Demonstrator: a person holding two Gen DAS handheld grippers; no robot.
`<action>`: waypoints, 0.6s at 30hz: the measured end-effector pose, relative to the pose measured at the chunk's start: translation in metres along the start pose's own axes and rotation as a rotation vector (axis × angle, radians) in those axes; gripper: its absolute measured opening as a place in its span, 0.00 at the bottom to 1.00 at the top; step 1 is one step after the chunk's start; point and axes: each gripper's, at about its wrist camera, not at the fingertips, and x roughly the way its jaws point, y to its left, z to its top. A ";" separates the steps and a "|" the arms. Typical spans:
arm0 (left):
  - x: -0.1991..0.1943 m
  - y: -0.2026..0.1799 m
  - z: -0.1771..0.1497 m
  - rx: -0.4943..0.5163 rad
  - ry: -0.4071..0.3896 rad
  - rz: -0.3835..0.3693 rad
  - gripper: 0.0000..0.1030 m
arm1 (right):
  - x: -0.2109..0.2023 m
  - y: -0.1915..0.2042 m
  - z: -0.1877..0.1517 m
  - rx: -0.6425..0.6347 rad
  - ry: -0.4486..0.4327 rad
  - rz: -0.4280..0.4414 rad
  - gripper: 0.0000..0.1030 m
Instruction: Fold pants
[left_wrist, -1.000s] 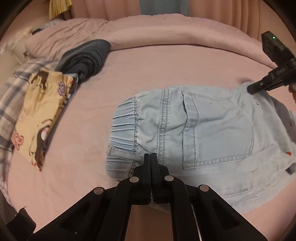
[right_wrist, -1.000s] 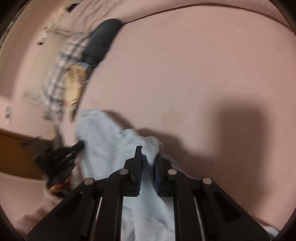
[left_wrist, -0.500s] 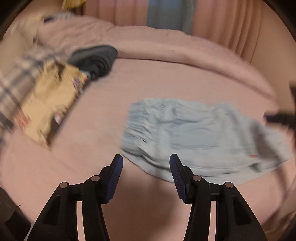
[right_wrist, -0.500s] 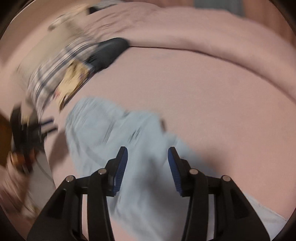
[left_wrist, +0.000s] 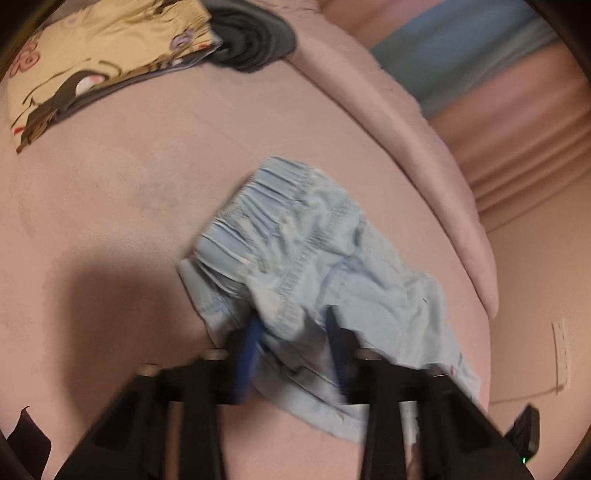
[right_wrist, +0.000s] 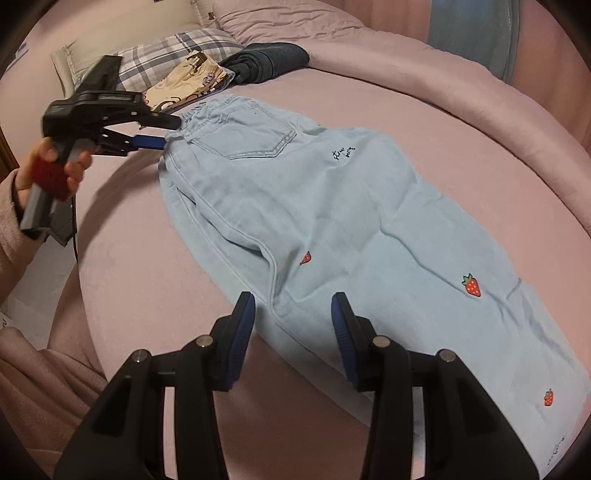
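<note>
Denim, pale blue and dotted with small red strawberries, is lying spread across the pink bed (right_wrist: 155, 295): the pants (right_wrist: 332, 221) are stretching from the waistband at the far left to the leg ends at the near right, back pocket facing up. The left gripper (right_wrist: 168, 133) is reaching in level from the left at the waistband corner, its black fingers (right_wrist: 162, 121) standing apart with the bunched elastic edge between them. In the left wrist view the pants (left_wrist: 314, 266) are rumpling between the blue pads (left_wrist: 249, 343), which are blurred, and the jaws are standing too wide to be pinching the cloth. The person's left hand (right_wrist: 51, 166), in a pink sleeve, is wrapping the grip from below.

The right gripper (right_wrist: 293, 314) is hovering over the near edge of one leg, pointing forward and slightly down, its jaws gaping wide and holding nothing.

Far left on the bed, a folded yellow printed garment (right_wrist: 184, 83) is resting just beside a dark grey folded one (right_wrist: 269, 61), with a plaid pillow (right_wrist: 162, 55) behind them. A pink padded rim (right_wrist: 461, 66) is curving around the far side of the mattress, and pink curtains (left_wrist: 524, 147) are hanging beyond it.
</note>
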 end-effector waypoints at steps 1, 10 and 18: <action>0.001 0.003 0.003 -0.025 -0.002 -0.006 0.17 | 0.002 0.003 0.000 -0.008 0.000 -0.003 0.40; -0.042 -0.003 0.005 -0.002 -0.145 -0.075 0.12 | 0.015 0.025 0.004 -0.144 0.022 -0.065 0.10; -0.018 0.017 0.000 0.026 -0.107 0.105 0.12 | 0.025 0.040 0.003 -0.212 0.050 -0.026 0.12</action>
